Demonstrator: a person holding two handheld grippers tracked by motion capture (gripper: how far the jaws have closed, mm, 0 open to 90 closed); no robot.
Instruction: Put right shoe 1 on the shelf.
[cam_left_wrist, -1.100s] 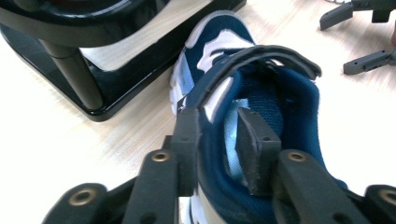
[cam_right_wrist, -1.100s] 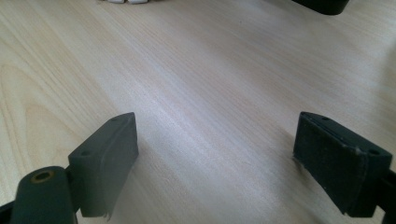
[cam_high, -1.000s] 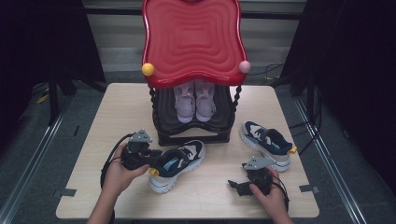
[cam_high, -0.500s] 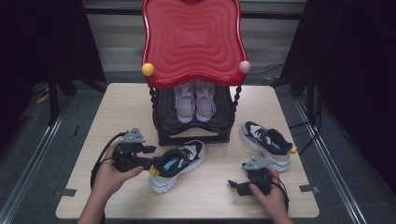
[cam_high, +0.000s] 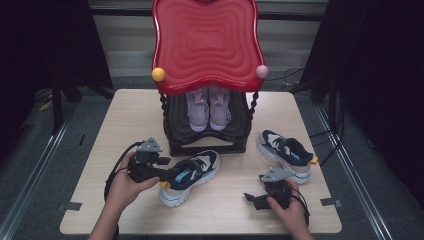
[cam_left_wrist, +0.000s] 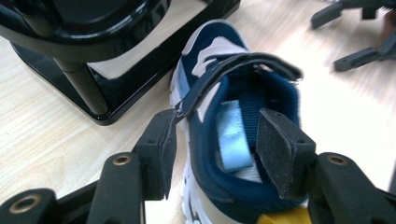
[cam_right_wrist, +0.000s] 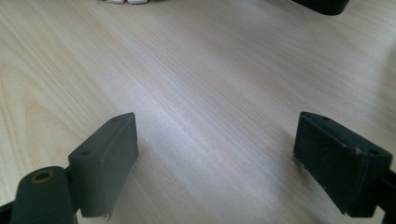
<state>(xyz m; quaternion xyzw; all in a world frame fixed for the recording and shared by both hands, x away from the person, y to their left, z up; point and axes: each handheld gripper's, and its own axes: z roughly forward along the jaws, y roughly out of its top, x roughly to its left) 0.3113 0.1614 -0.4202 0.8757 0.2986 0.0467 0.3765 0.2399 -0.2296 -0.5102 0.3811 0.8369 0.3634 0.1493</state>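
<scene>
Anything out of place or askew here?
Mildly: the two navy sneakers lie apart on the table, near one angled by the left gripper, other off right. The pink pair sits neatly in the rack.

The left tongs (cam_high: 162, 176) have just been opening, jaws now partly apart and level, held from behind by the left hand (cam_high: 125, 185). The right tongs (cam_high: 252, 199) gape wide, low in the right hand (cam_high: 287, 210).

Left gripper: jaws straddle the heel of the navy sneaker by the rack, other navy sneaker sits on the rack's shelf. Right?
Not quite. The other navy sneaker lies on the table, right of the rack, as the high view shows; the shelf holds a pink pair. The left gripper does straddle the near navy sneaker.
</scene>
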